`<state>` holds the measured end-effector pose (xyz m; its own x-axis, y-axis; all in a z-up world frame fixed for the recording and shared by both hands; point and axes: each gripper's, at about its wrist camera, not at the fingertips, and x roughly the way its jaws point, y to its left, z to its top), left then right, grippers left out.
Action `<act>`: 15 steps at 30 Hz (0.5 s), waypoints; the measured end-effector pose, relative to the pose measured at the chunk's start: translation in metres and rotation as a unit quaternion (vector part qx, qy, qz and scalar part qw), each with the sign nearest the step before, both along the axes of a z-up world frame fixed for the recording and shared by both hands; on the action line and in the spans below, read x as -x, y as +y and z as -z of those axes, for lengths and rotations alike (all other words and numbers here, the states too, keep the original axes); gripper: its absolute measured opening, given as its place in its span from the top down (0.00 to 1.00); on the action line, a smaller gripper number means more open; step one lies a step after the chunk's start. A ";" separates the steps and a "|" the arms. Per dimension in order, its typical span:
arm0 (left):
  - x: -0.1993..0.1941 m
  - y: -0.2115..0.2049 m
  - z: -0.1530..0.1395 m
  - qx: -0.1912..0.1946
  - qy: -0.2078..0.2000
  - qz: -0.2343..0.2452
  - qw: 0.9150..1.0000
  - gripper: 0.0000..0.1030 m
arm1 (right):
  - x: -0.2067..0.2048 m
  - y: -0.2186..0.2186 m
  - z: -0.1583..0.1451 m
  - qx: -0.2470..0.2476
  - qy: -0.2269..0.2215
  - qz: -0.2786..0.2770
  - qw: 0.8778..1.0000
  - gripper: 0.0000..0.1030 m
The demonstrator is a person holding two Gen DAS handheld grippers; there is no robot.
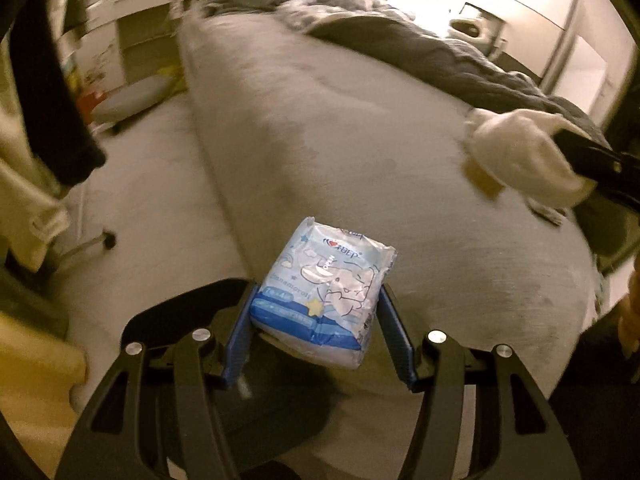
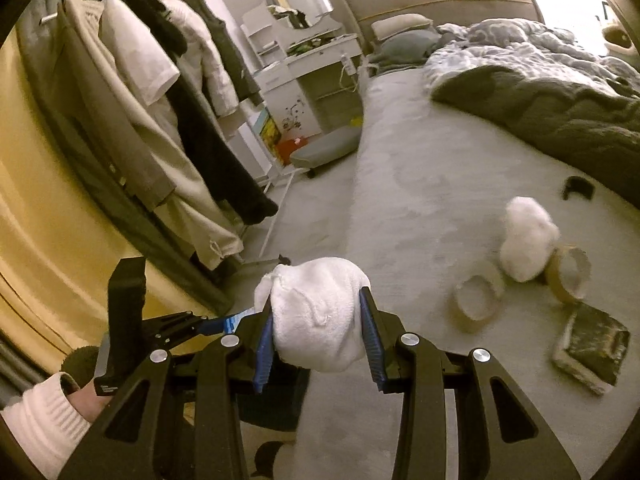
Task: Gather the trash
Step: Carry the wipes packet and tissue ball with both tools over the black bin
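Grey bedding (image 2: 420,184) covered the bed beneath both grippers, and the left gripper (image 1: 318,300) was clamped on a blue-and-white tissue pack (image 1: 324,296) held above the bed's edge. Beside it, the right gripper (image 2: 318,320) pinched a white cloth ball (image 2: 316,312). Farther out lay two tape rolls (image 2: 478,296), a second white wad (image 2: 526,240) and a dark book-like block (image 2: 592,352), before the rumpled duvet (image 2: 540,80).

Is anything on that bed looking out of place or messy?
Yes: litter on the grey bed cover. A white fluffy wad leans between two beige tape rolls, beside a battered dark square box and small black clip. The quilt lies rumpled.
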<state>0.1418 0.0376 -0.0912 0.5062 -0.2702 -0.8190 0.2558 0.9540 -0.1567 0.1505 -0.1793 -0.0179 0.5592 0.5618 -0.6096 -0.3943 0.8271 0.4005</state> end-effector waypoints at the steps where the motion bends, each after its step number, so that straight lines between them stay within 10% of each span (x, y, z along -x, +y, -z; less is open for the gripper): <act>1: 0.000 0.005 0.002 -0.003 0.002 -0.007 1.000 0.40 | -0.001 0.006 0.001 0.003 0.001 -0.004 1.000 0.62; 15: 0.005 0.052 0.039 -0.032 0.063 -0.061 0.996 0.40 | -0.012 0.081 0.017 0.030 0.017 -0.056 0.998 0.62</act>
